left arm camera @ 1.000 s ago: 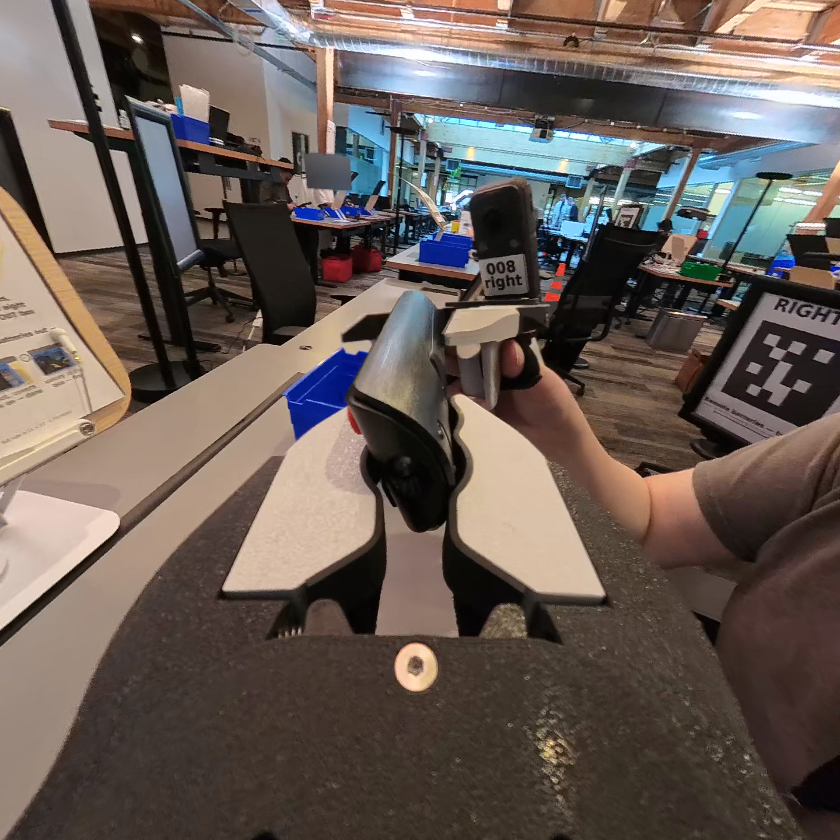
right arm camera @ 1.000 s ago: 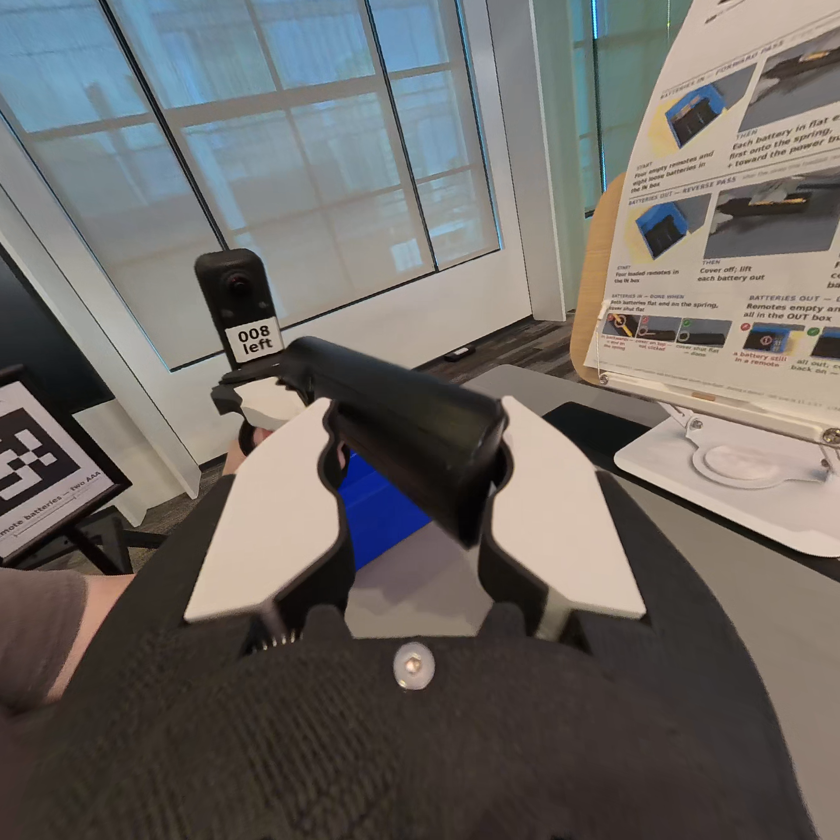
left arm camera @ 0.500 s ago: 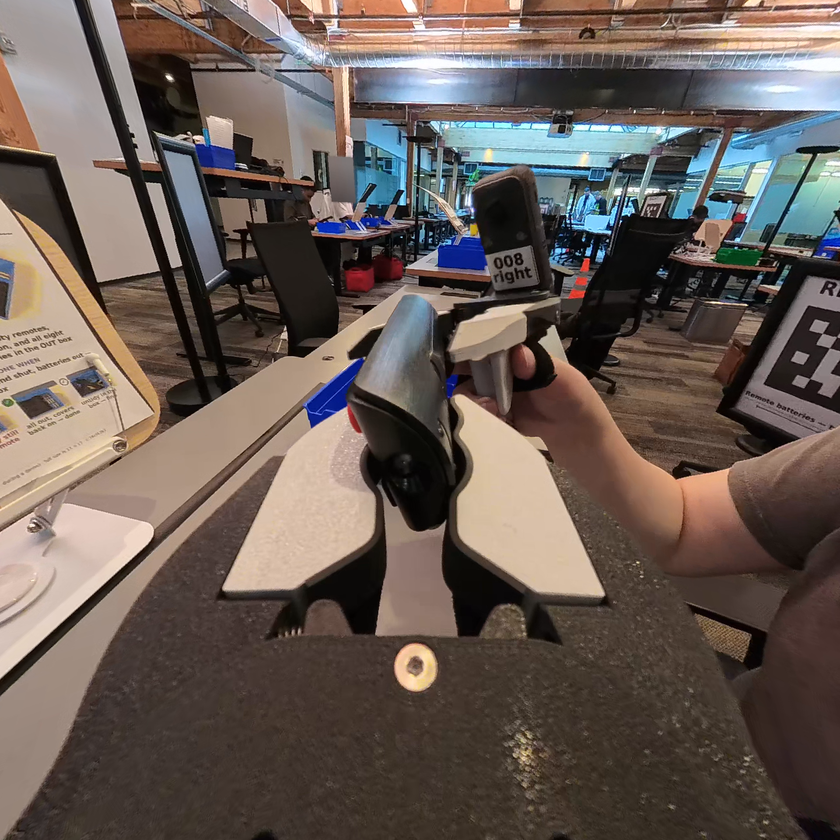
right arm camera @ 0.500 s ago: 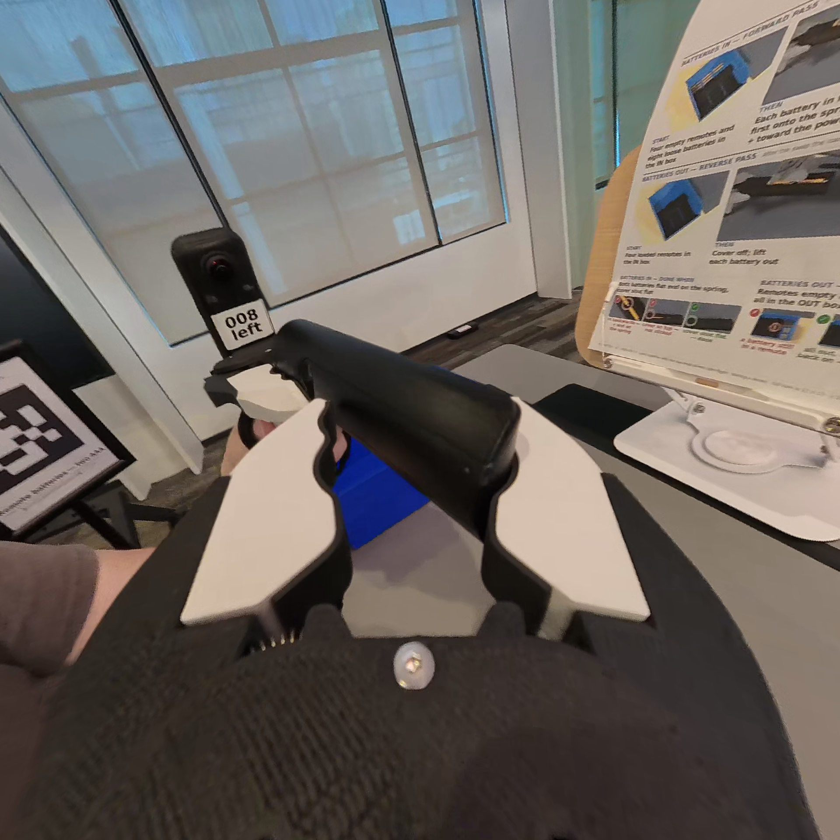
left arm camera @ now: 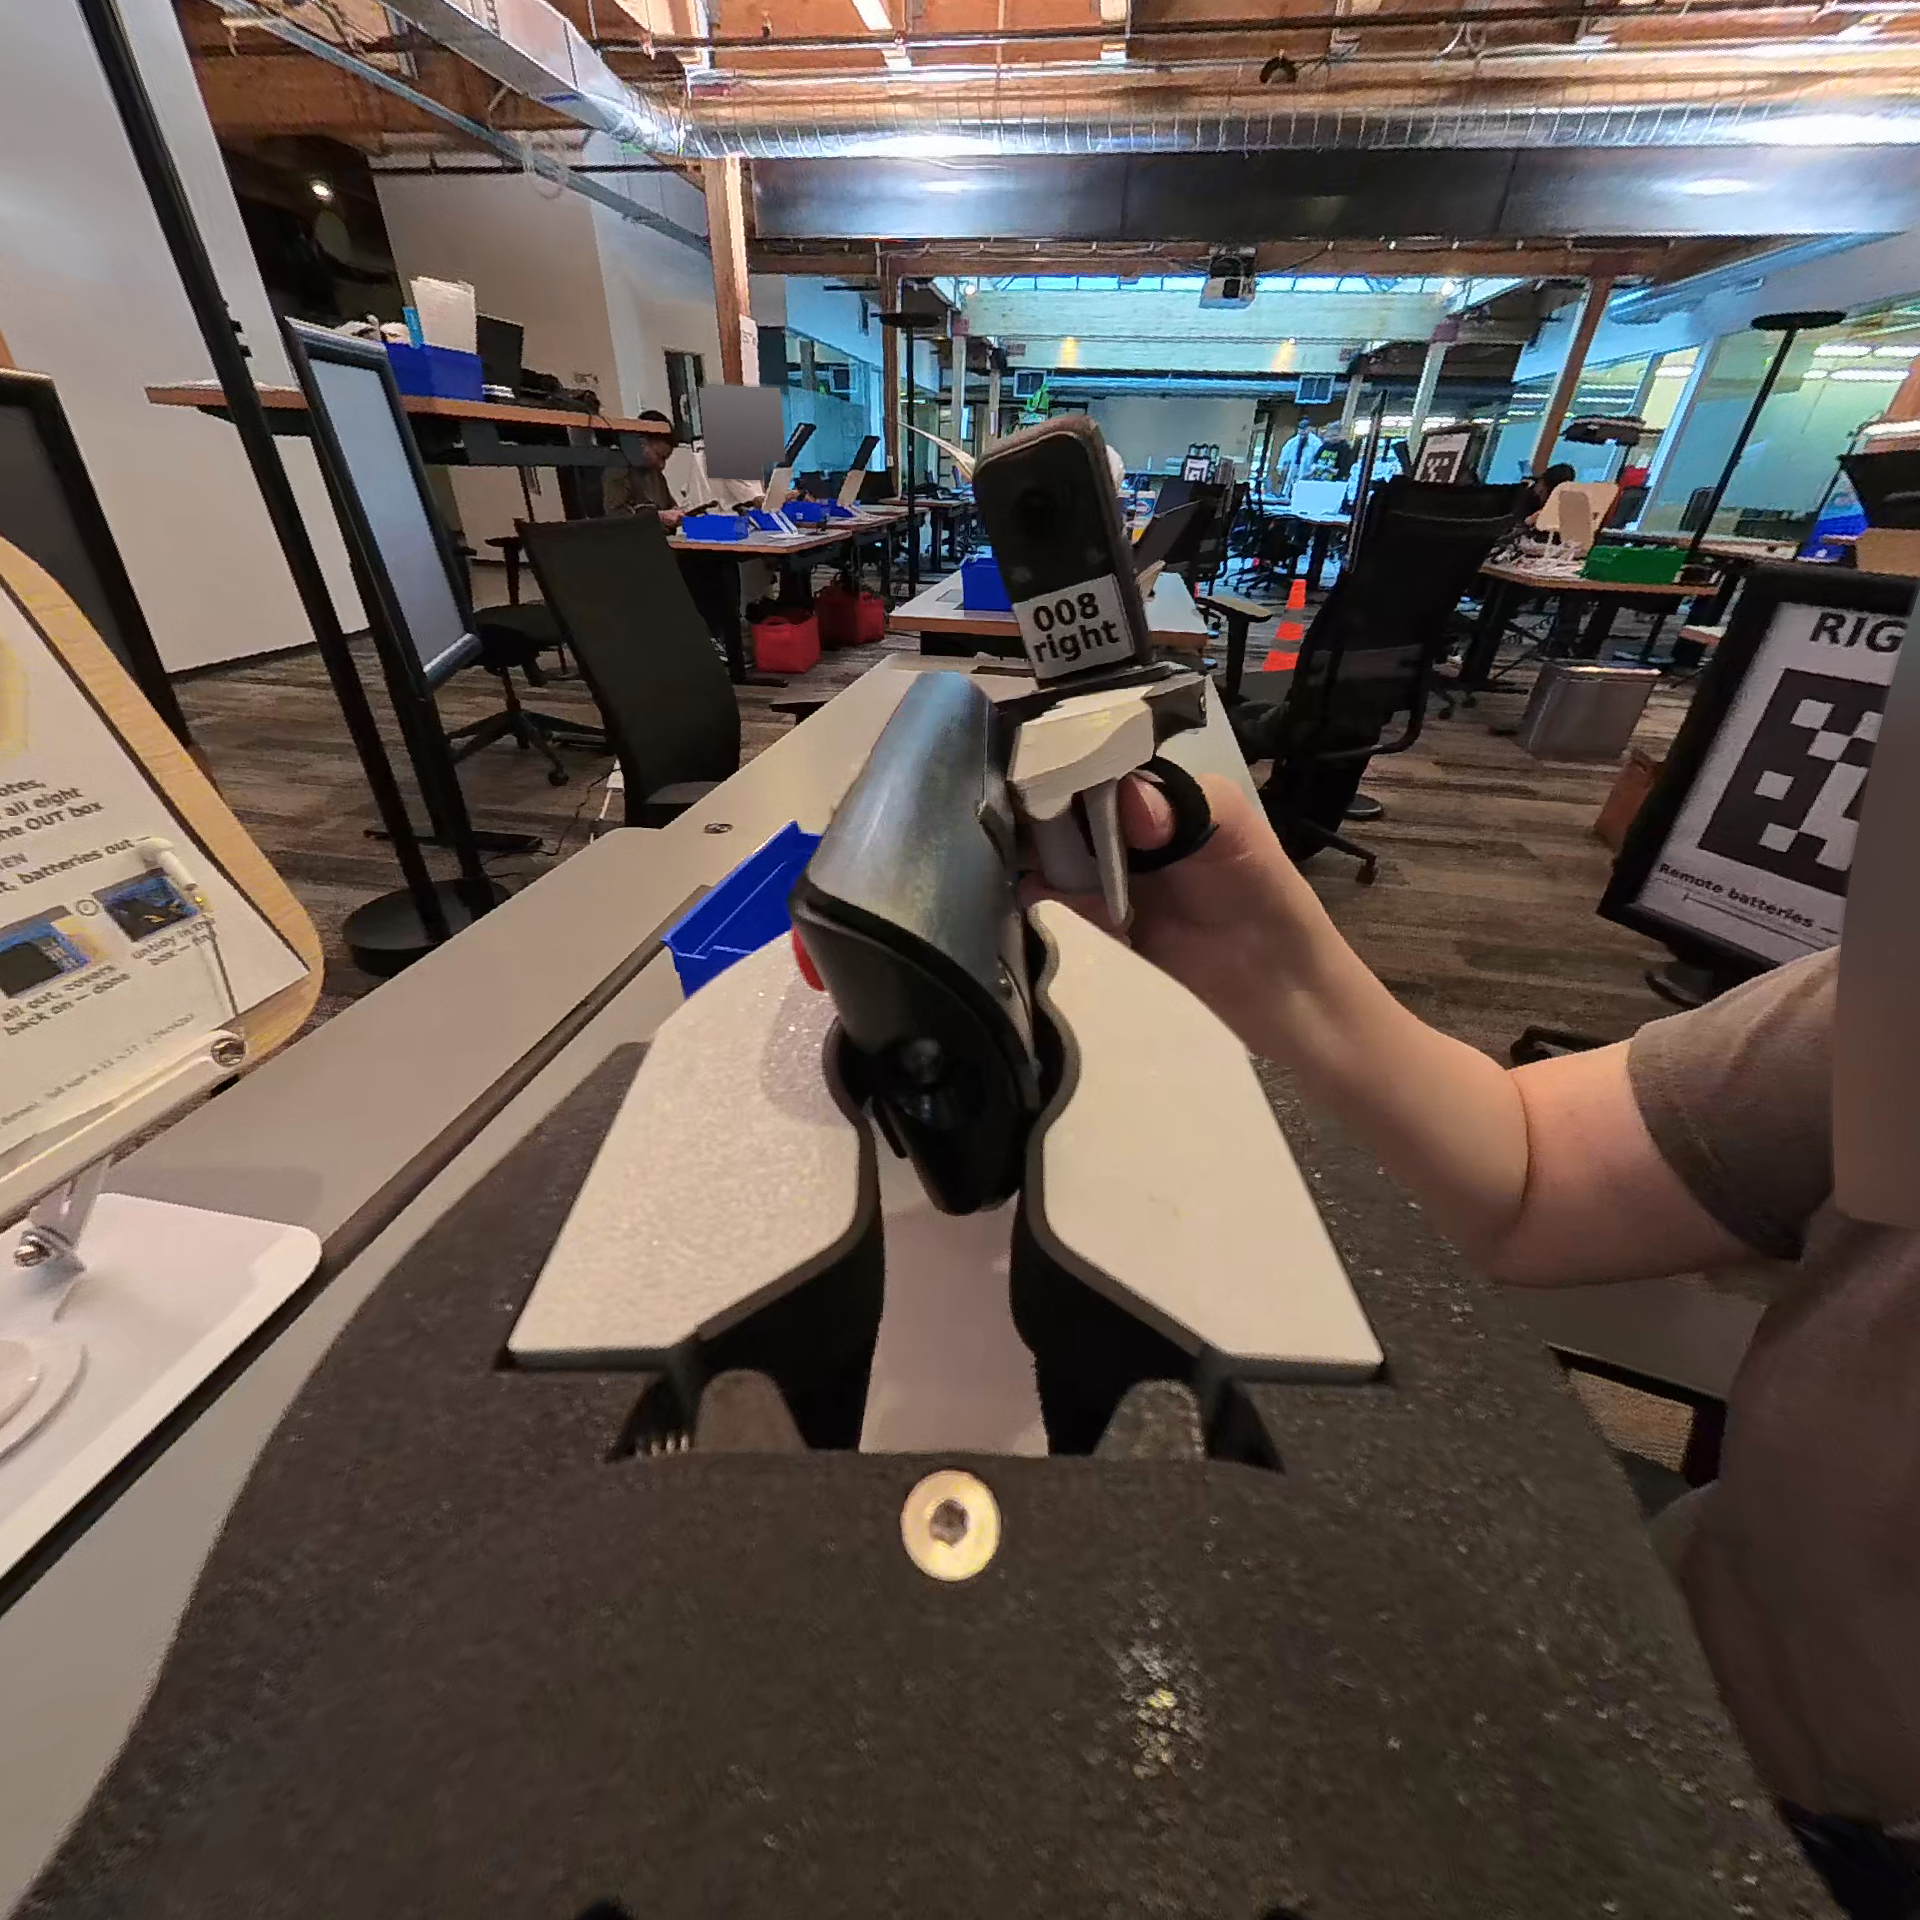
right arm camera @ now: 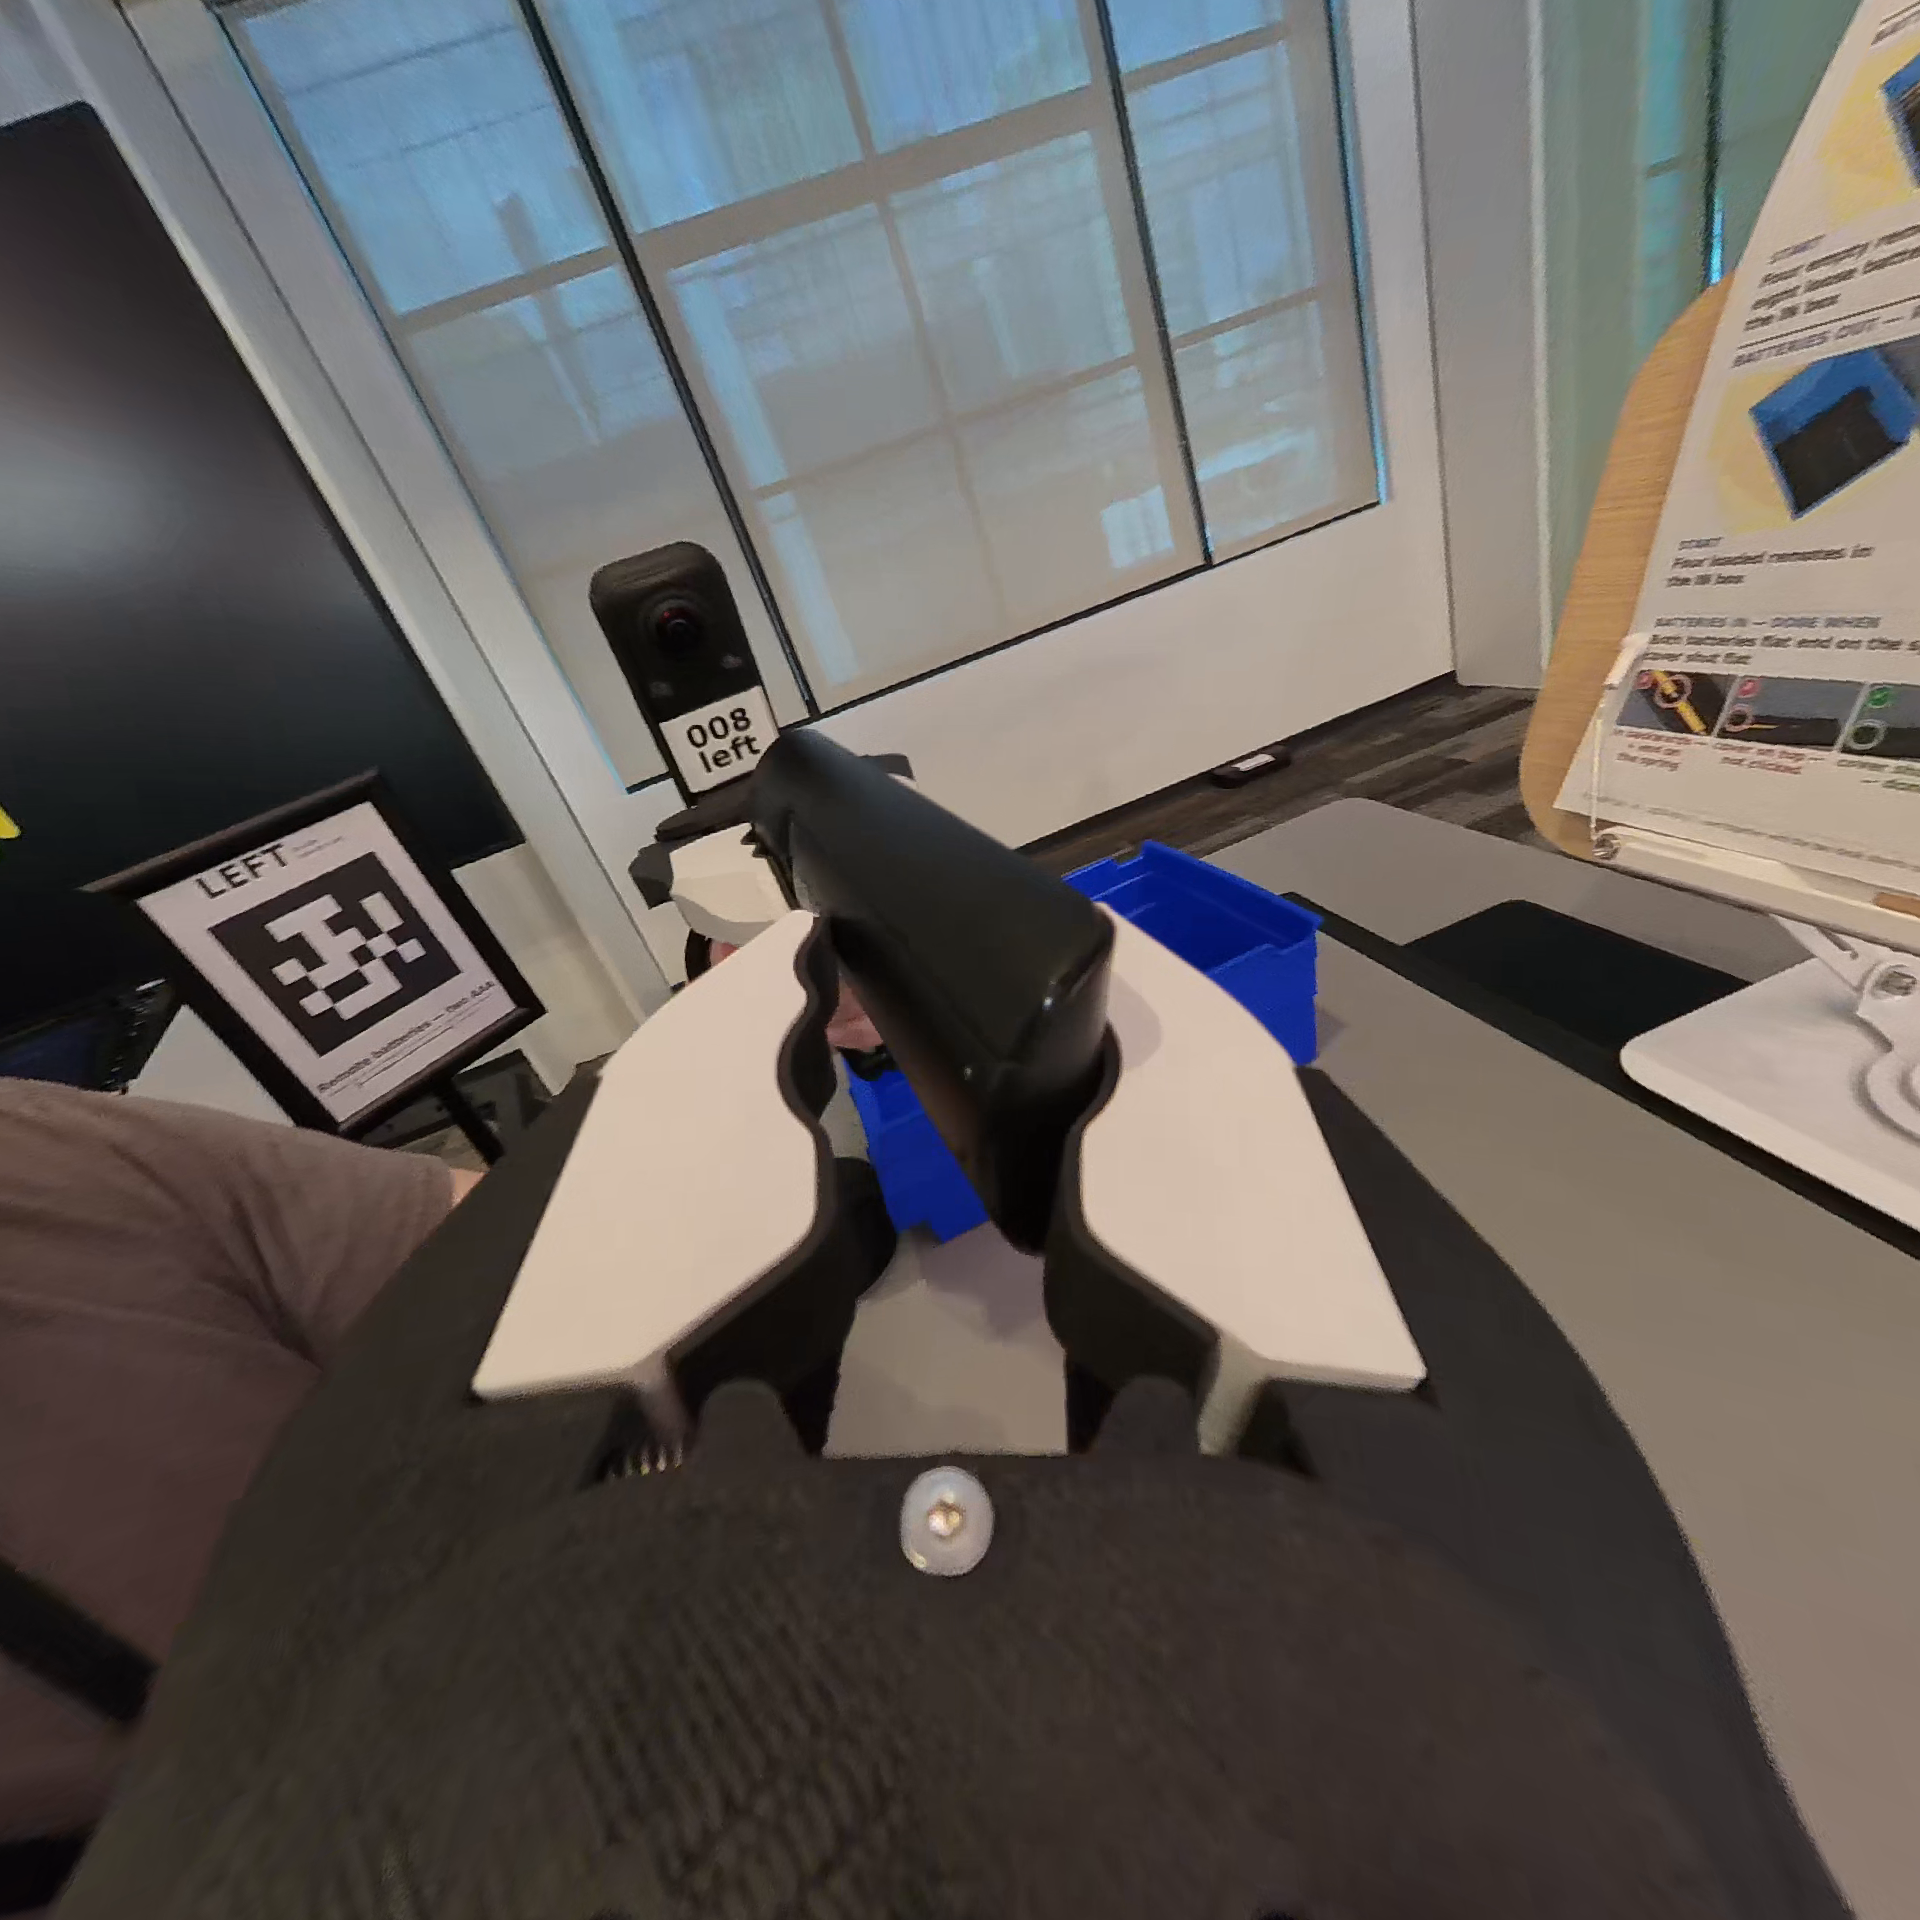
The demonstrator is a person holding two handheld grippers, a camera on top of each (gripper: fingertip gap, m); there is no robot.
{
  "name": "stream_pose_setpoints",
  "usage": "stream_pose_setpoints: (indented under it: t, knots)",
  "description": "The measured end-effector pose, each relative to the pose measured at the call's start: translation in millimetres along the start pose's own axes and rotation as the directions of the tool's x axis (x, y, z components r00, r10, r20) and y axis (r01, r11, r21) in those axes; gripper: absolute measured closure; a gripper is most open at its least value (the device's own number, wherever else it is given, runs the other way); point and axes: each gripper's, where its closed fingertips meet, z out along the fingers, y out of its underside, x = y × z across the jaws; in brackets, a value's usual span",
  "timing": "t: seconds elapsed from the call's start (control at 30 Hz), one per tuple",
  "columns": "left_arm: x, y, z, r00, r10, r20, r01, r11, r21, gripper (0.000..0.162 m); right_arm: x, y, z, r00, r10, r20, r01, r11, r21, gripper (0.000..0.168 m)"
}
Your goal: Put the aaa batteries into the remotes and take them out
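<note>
Left gripper (left arm camera: 943, 1049): jaws nearly closed, clamped on one end of the black remote (left arm camera: 920, 935); remote raised off the table (left arm camera: 499, 997), its length running away from the camera toward the other gripper; a red button shows on its left edge.

Right gripper (right arm camera: 956, 1049): jaws likewise drawn in on the opposite end of the remote (right arm camera: 935, 956), which rises tilted up and to the left; so both grippers grip the same remote, one at each end, facing each other above the table.

Hand (left arm camera: 1205, 914) on the right gripper's handle: fingers wrapped round the trigger, forearm bare and bent at the elbow, coming in from the right edge; grey sleeve at the upper arm. In the right wrist view the left-hand grip is mostly hidden behind the remote; cannot tell finger pose there.

Beyond the remote: blue bin (right arm camera: 1195, 935) on the table, just behind and below the grippers; instruction board (right arm camera: 1787, 520) on a white stand farther along; marker sign (right arm camera: 332, 956) on a stand beyond the table.
</note>
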Motion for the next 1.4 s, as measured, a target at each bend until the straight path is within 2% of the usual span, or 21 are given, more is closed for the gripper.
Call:
stream_pose_setpoints:
  t: [0.1, 0.47, 0.7, 0.83, 1.0, 1.13, 1.2, 1.27, 1.33, 1.4]
  knots:
    - [7.7, -4.6, -1.1, 0.996, -0.053, -0.077, 0.055, 0.998, 0.030, 0.138, -18.2, -2.3, 0.0, 0.987, 0.051, 0.151, -0.053, 0.999, 0.009, 0.139]
    - [15.5, -5.1, -3.7, 0.995, -0.020, -0.093, 0.019, 1.000, -0.009, 0.138, -29.4, -1.9, -2.1, 0.984, 0.003, 0.179, 0.010, 0.998, -0.070, 0.140]
    - [16.8, -8.5, -6.0, 0.990, -0.064, -0.128, 0.066, 0.998, 0.013, 0.138, -32.3, -5.8, -1.5, 0.981, -0.115, 0.158, 0.121, 0.992, -0.031, 0.139]
    - [6.5, -8.1, -5.6, 0.970, -0.195, -0.145, 0.204, 0.978, 0.044, 0.138, -18.5, -13.7, -5.1, 0.967, -0.252, 0.039, 0.251, 0.968, 0.024, 0.132]
    - [-13.1, -3.9, -7.3, 0.929, -0.342, -0.141, 0.356, 0.931, 0.082, 0.138, -0.9, -38.6, -32.8, 0.865, -0.466, -0.187, 0.487, 0.869, 0.090, 0.124]
    - [-29.1, 1.7, -8.0, 0.935, -0.347, -0.070, 0.353, 0.930, 0.106, 0.138, 3.5, -59.6, -56.9, 0.841, -0.455, -0.293, 0.514, 0.842, 0.166, 0.124]
    - [-31.3, -1.8, -9.6, 0.938, -0.339, -0.073, 0.346, 0.927, 0.142, 0.138, 19.5, -61.4, -63.7, 0.851, -0.382, -0.359, 0.461, 0.873, 0.163, 0.125]
    - [-33.3, -4.0, -10.8, 0.949, -0.309, -0.056, 0.314, 0.935, 0.167, 0.138, 23.4, -58.8, -61.0, 0.902, -0.302, -0.307, 0.376, 0.900, 0.220, 0.126]
    - [-31.1, -3.0, -10.3, 0.956, -0.288, -0.061, 0.294, 0.944, 0.151, 0.138, 14.3, -58.5, -54.9, 0.947, -0.256, -0.193, 0.305, 0.902, 0.304, 0.141]
    - [-29.1, -5.6, -10.7, 0.963, -0.261, -0.064, 0.268, 0.949, 0.164, 0.138, 11.6, -56.4, -48.4, 0.950, -0.258, -0.175, 0.302, 0.901, 0.310, 0.143]
